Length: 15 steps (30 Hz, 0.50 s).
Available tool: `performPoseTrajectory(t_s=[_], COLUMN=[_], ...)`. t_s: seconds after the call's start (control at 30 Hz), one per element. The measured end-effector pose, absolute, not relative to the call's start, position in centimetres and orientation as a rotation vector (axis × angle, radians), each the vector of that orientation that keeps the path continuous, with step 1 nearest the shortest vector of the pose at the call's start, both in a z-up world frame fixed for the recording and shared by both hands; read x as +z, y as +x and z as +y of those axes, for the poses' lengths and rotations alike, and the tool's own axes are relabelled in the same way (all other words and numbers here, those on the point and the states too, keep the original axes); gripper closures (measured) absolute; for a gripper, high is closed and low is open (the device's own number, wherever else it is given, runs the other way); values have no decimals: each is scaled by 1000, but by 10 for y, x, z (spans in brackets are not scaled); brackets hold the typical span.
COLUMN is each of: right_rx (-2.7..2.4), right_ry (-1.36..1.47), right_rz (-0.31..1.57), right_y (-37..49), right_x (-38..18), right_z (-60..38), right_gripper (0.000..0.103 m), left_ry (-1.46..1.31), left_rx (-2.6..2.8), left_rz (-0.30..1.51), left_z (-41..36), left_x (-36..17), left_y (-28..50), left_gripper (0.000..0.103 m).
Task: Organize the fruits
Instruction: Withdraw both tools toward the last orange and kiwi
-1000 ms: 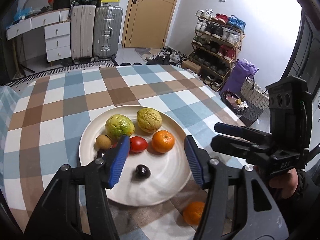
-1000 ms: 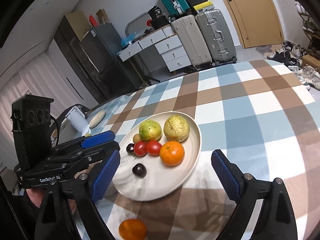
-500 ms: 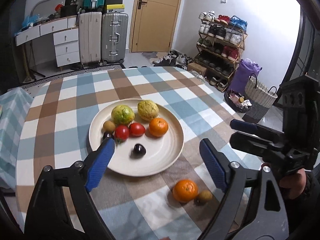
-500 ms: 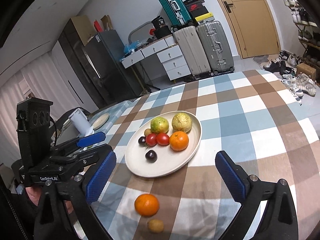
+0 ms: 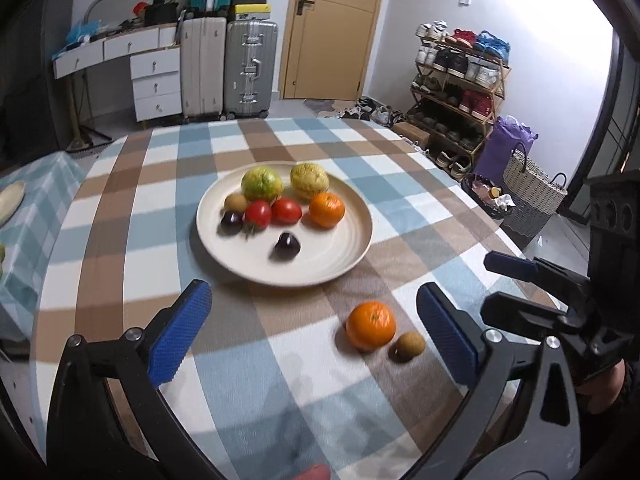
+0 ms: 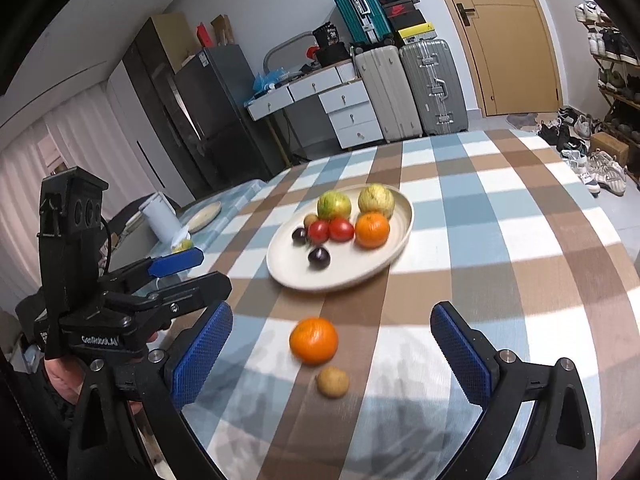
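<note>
- Counter in a checked cloth carries everything; it lies ahead of and below both grippers
- Plate, cream and round, sits toward the far middle of the counter and already holds two yellow-green fruits, an orange, two tomatoes, a small brown fruit and two dark plums
- Left gripper hangs over the near cloth, its jaws opening wide with nothing pinched; between them is only cloth, and the loose fruit lies toward its right finger
- Right gripper is spread wide and empty, and both loose fruits sit squarely between its fingers, so I judge it the better placed hand
- Loose orange rests on the cloth, on the near side of the plate and clear of its rim; being round, it has no long axis to line up with
- Small brown fruit, perhaps a kiwi or longan, lies just beside the orange on its near side, nearer the right gripper; a reach for the orange must pass over it
</note>
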State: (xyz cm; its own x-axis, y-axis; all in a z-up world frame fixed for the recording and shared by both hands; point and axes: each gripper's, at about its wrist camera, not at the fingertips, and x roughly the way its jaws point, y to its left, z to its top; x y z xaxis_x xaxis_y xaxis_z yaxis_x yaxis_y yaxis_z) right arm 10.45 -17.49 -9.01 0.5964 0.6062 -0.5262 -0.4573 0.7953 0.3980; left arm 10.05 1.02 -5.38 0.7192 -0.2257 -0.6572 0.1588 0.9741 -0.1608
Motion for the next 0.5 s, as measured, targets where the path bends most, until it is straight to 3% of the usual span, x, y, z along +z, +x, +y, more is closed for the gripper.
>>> performPoseTrajectory(t_s=[0.5], right_rx=[633], right_ry=[169], right_rz=[744], right_y=[76], right_x=[-117], right_z=[-164], right_gripper=[2], left_ry=[-124], left_rx=[-161], left_rz=[780], left_z=[25], left_x=[-91], left_y=[81], left_gripper=[1])
